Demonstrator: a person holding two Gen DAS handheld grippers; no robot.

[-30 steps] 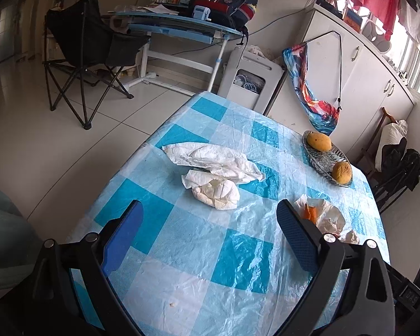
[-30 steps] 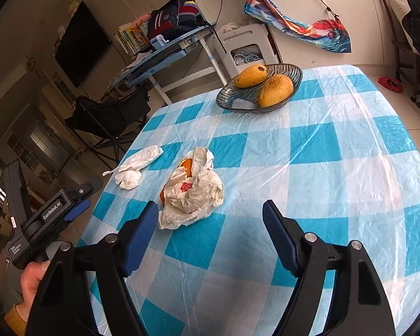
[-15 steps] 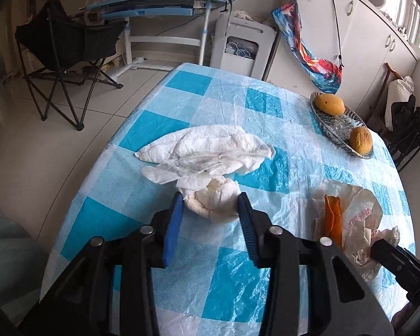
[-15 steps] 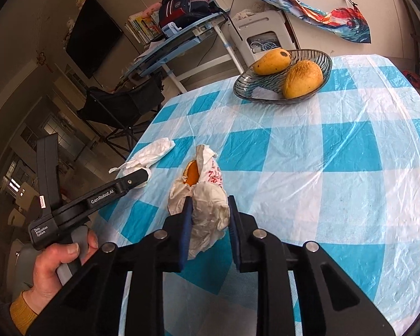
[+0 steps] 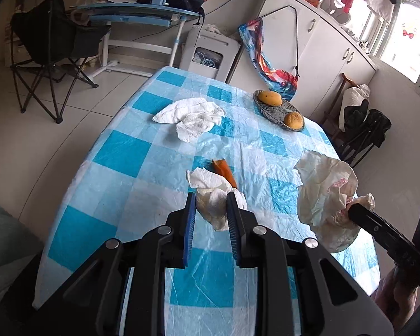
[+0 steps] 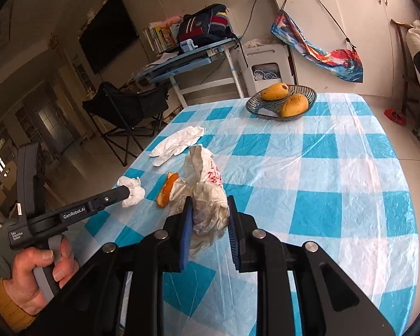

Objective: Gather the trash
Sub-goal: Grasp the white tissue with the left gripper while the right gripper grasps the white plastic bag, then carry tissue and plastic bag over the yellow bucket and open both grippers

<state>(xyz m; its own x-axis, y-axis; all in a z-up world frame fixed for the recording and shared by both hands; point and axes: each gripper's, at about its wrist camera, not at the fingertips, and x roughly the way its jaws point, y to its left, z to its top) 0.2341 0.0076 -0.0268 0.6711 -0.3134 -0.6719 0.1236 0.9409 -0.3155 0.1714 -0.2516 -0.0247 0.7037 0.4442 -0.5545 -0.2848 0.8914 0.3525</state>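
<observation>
Right gripper (image 6: 208, 218) clamps the crumpled plastic bag (image 6: 207, 196); left gripper (image 5: 210, 212) pinches a tissue wad (image 5: 214, 204). Orange peel (image 5: 224, 172) lies just ahead, loose tissues (image 5: 193, 116) farther ahead. Best: hold the bag mouth open, feed wad in. Checked tablecloth (image 6: 336, 182), fruit bowl (image 6: 308, 98) far end.

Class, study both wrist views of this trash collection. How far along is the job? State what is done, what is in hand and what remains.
Done: nothing shows as binned; no bin is visible. In hand: the left gripper is shut on a crumpled tissue, and the right gripper is shut on a plastic bag. Left: an orange peel and a spread tissue pile lie on the checked table.
</observation>
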